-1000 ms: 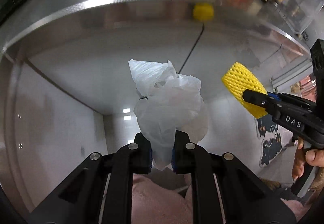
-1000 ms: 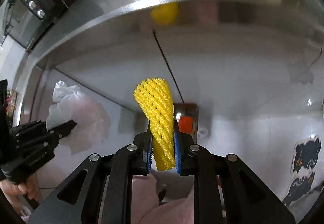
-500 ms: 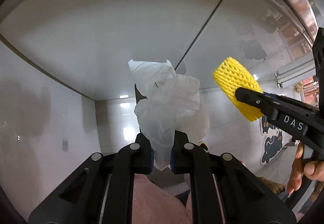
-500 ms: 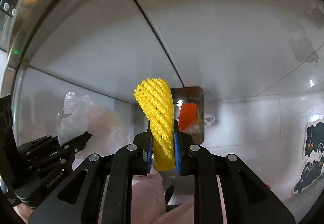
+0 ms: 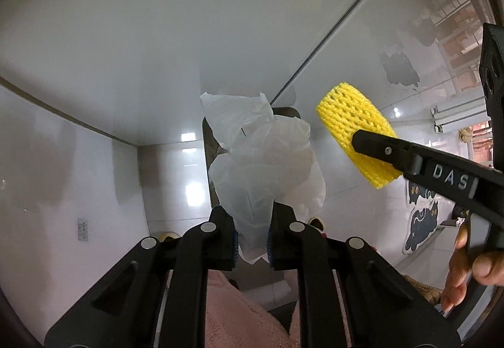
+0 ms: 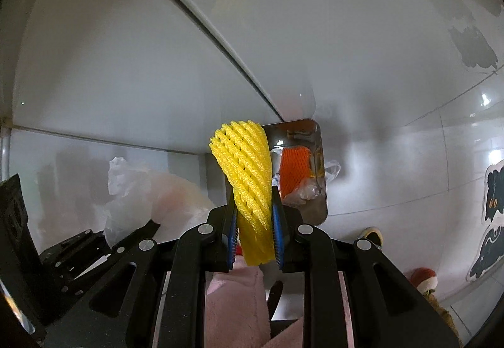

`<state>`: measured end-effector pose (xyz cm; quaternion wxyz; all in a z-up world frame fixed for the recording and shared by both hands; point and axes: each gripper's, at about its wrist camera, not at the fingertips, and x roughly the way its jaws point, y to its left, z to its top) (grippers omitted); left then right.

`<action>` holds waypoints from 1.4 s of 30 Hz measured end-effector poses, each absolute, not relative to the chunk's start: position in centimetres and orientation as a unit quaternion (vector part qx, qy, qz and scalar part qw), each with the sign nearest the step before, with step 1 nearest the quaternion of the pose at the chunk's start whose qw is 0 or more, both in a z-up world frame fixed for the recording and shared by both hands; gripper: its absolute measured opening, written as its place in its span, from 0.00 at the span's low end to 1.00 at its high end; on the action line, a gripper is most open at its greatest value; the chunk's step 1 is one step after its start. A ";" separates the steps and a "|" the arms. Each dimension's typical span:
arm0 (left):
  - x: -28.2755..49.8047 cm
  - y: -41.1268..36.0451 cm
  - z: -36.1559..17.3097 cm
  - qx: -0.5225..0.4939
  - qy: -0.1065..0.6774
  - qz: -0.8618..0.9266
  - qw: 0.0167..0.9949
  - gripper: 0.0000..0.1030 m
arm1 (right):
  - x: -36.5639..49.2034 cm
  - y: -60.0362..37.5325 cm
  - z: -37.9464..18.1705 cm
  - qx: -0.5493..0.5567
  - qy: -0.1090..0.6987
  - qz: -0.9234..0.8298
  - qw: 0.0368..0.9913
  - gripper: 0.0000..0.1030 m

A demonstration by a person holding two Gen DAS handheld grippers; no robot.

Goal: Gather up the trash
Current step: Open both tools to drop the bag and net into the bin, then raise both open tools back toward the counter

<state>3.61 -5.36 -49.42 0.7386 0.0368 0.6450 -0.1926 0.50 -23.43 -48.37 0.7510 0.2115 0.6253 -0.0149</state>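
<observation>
Above the steel bin (image 6: 318,140) that holds an orange net (image 6: 294,170), the left gripper (image 5: 252,236) clenches a white plastic bag (image 5: 267,165) between its fingers, and just beside it the right gripper (image 6: 253,236) clenches a yellow foam net (image 6: 247,178).

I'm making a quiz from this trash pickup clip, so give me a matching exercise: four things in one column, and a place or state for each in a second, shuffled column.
Things:
1. crumpled white plastic bag
2. yellow foam fruit net
3. orange foam net
4. black cat-shaped floor stickers

Places or states:
A. lying inside the shiny metal bin
B. pinched in the left gripper
C. flat on the floor at the right edge
D. pinched in the right gripper

Pairs: 1-B, 2-D, 3-A, 4-C
</observation>
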 end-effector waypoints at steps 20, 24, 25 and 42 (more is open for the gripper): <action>5.0 -5.8 -47.4 0.044 0.628 -0.184 0.755 0.67 | 1.4 -23.1 -46.0 0.194 0.615 -0.019 0.764 0.74; 4.7 -4.6 -45.1 0.043 0.614 -0.182 0.767 0.73 | 1.1 -23.1 -43.5 0.173 0.603 -0.024 0.778 0.86; 4.7 -4.3 -44.7 0.044 0.611 -0.181 0.769 0.75 | 1.1 -23.1 -42.9 0.170 0.600 -0.021 0.782 0.87; 4.5 -0.5 -30.4 0.017 0.534 -0.146 0.833 0.90 | -0.7 -24.0 -27.6 0.133 0.493 0.007 0.860 0.91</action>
